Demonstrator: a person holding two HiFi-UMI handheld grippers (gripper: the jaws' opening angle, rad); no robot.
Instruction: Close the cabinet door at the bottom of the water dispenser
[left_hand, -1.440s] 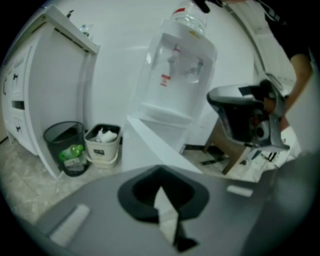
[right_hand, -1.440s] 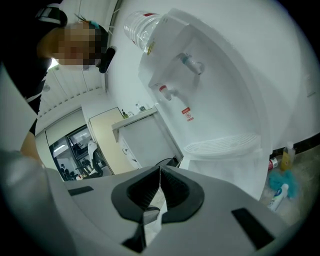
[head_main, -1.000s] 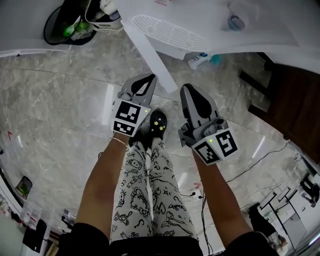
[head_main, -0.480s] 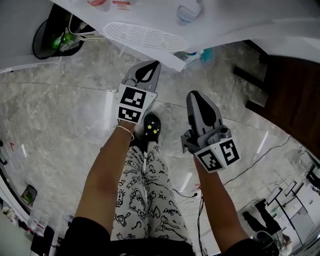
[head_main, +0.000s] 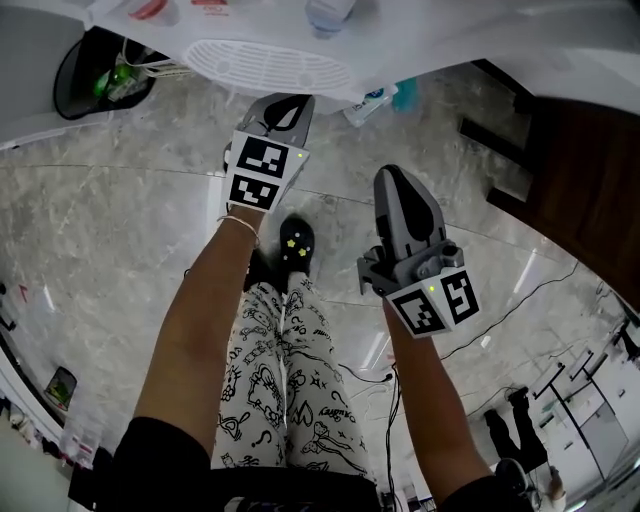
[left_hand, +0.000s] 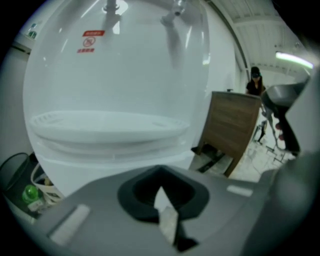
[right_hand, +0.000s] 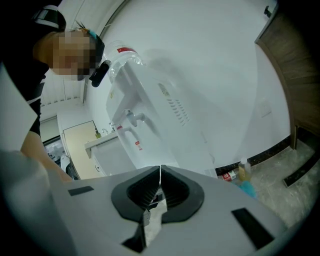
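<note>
The white water dispenser (head_main: 420, 40) runs along the top of the head view, its slotted drip tray (head_main: 265, 65) jutting out. No door panel stands out from its front. My left gripper (head_main: 283, 105) is shut and empty, its tip just under the tray, close to the white lower front (left_hand: 100, 165); contact is hidden. In the left gripper view the left gripper (left_hand: 160, 187) faces the drip tray (left_hand: 107, 125) closely. My right gripper (head_main: 395, 180) is shut and empty, held back over the floor. The right gripper (right_hand: 160, 172) looks at the dispenser (right_hand: 155, 100) from the side.
A black bin (head_main: 100, 75) with a green bottle stands left of the dispenser. Bottles (head_main: 375, 100) lie on the floor at its right. A dark wooden cabinet (head_main: 580, 190) stands at right, with a cable (head_main: 500, 320) across the marble floor. My shoe (head_main: 295, 245) is below the left gripper.
The white door panel that stuck out diagonally over the floor has swung in against the dispenser. My left gripper moved forward with it toward the drip tray. The right gripper barely shifted.
</note>
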